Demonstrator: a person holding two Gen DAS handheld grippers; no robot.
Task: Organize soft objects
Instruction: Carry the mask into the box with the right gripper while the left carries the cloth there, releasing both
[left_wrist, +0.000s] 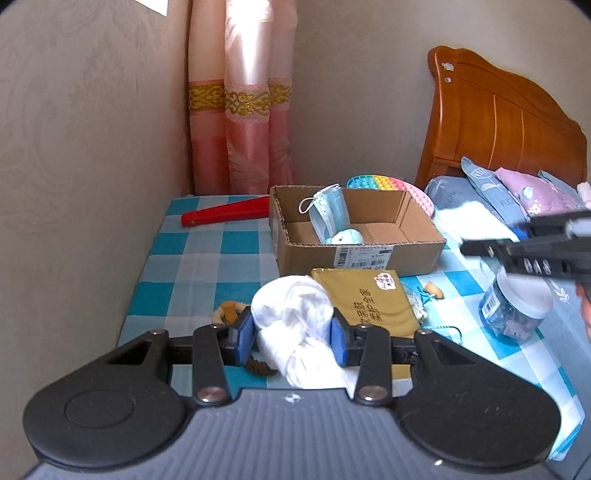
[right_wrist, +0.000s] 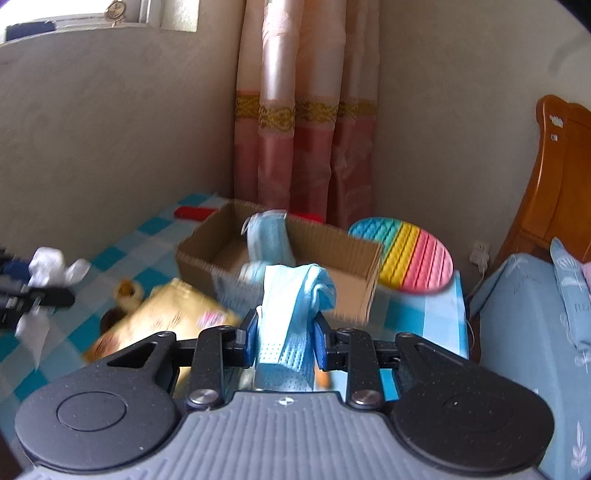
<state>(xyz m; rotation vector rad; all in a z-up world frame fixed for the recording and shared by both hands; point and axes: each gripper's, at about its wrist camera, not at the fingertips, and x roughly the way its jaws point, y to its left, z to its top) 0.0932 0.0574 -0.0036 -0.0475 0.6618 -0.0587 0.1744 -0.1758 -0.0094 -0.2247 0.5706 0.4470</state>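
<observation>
My left gripper (left_wrist: 293, 334) is shut on a crumpled white cloth (left_wrist: 295, 317), held low over the checked table. My right gripper (right_wrist: 284, 332) is shut on a light blue face mask (right_wrist: 295, 295), in front of the open cardboard box (right_wrist: 332, 236). In the left wrist view the box (left_wrist: 369, 254) holds a blue face mask (left_wrist: 328, 210) and a small pale soft toy (left_wrist: 347, 236). The right gripper shows there at the right edge (left_wrist: 524, 247). The left gripper with the white cloth shows at the left of the right wrist view (right_wrist: 48, 269).
A gold packet (left_wrist: 369, 299), a clear jar (left_wrist: 517, 306), a red folded fan (left_wrist: 225, 214) and a small orange piece (left_wrist: 434, 290) lie on the blue checked tablecloth (left_wrist: 207, 258). A rainbow pop mat (right_wrist: 410, 254) leans behind the box. Pillows (left_wrist: 517, 192) and a wooden headboard (left_wrist: 498, 122) are at right.
</observation>
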